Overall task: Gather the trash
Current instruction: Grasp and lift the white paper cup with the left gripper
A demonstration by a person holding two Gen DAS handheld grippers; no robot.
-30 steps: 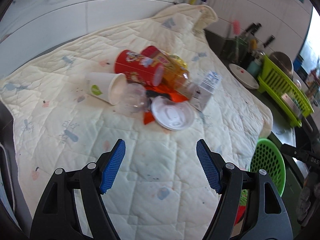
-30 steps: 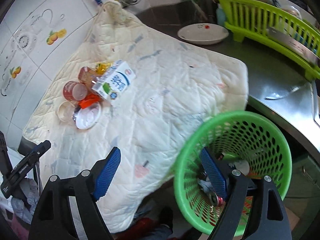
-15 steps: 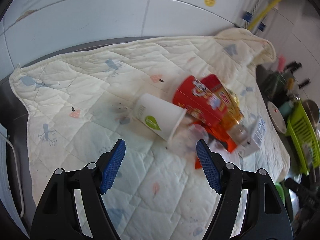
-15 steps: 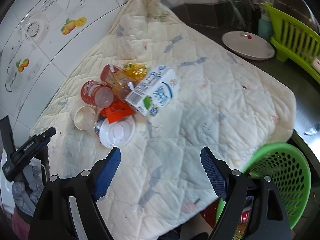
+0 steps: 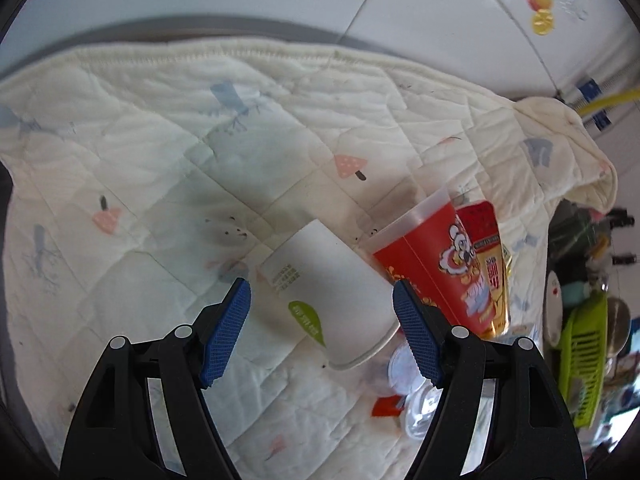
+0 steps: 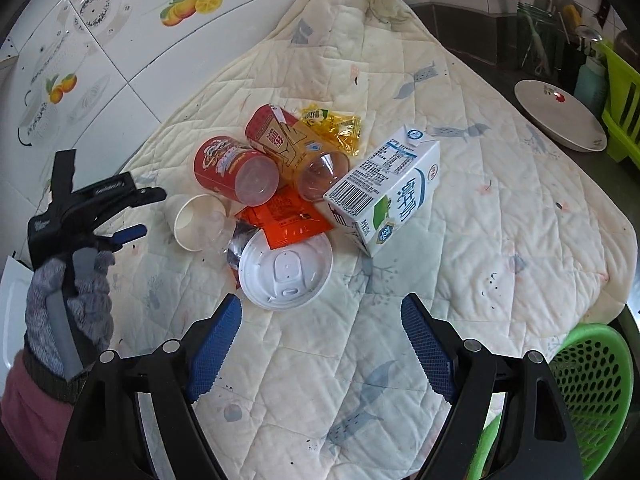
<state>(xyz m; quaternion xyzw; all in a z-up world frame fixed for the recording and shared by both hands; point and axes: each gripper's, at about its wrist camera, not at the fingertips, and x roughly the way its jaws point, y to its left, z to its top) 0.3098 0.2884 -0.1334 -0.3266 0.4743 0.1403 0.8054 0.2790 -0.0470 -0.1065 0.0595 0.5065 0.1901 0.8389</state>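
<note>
A pile of trash lies on a cream quilted cloth: a white paper cup on its side, a red plastic cup, an orange-labelled clear cup, a milk carton, a white lid, an orange wrapper and a yellow wrapper. My left gripper is open, its blue pads either side of the paper cup, not touching. It also shows in the right wrist view, beside the paper cup. My right gripper is open and empty, just short of the lid.
A green mesh basket sits below the cloth's near right corner. A white plate, a green dish rack and utensils stand on the counter at the right. A tiled wall runs behind the cloth.
My left gripper has swung left and closed in on the white paper cup, which now lies between its pads. My right gripper has moved from the green basket toward the trash pile.
</note>
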